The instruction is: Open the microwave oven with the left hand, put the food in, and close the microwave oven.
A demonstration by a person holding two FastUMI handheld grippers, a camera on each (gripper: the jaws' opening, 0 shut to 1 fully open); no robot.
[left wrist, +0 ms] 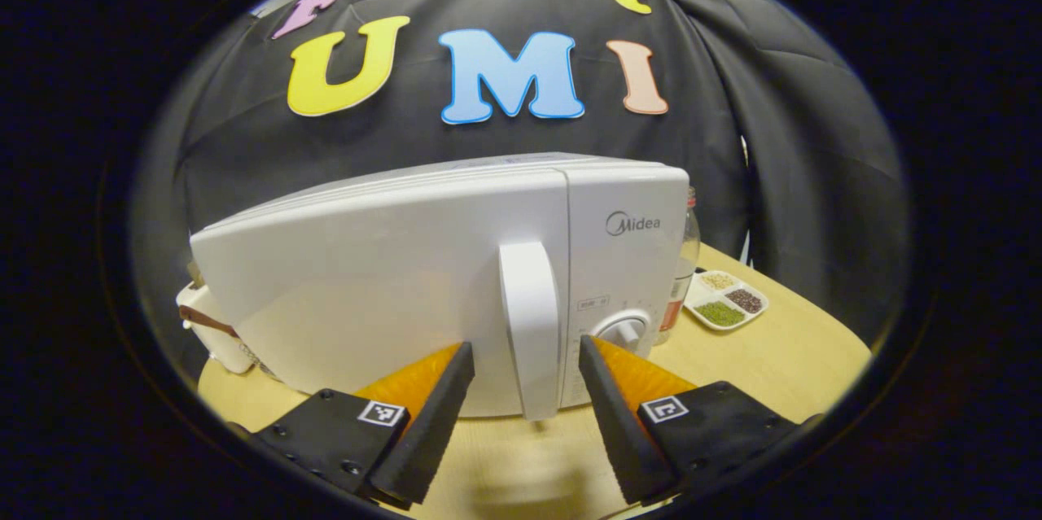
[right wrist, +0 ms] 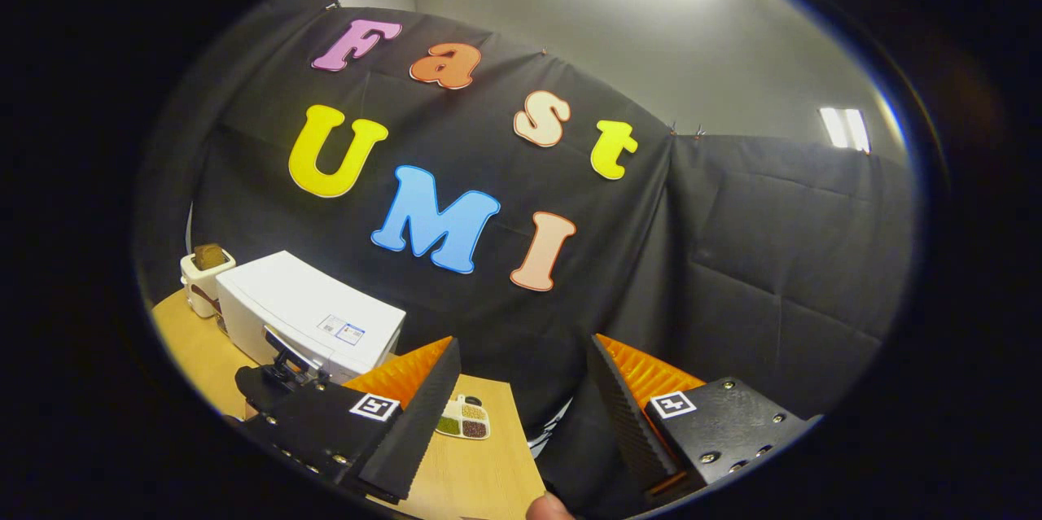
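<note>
- The microwave oven (left wrist: 456, 276) stands on the tabletop (left wrist: 757, 365), door shut, its back toward the booth's rear wall.
- The left claw (left wrist: 526, 377) is spread wide, a finger on each side of the upright door handle (left wrist: 529, 325); neither finger visibly presses on it.
- Right of the microwave oven stand a bottle (left wrist: 688, 260) and, nearer the tabletop's right edge, a divided dish of grains (left wrist: 727, 300).
- A small white appliance (left wrist: 216, 329) sits at the microwave oven's left side.
- In the right gripper view the right claw (right wrist: 521, 390) is spread and holds nothing, raised well apart from the microwave oven, which lies to its lower left.
</note>
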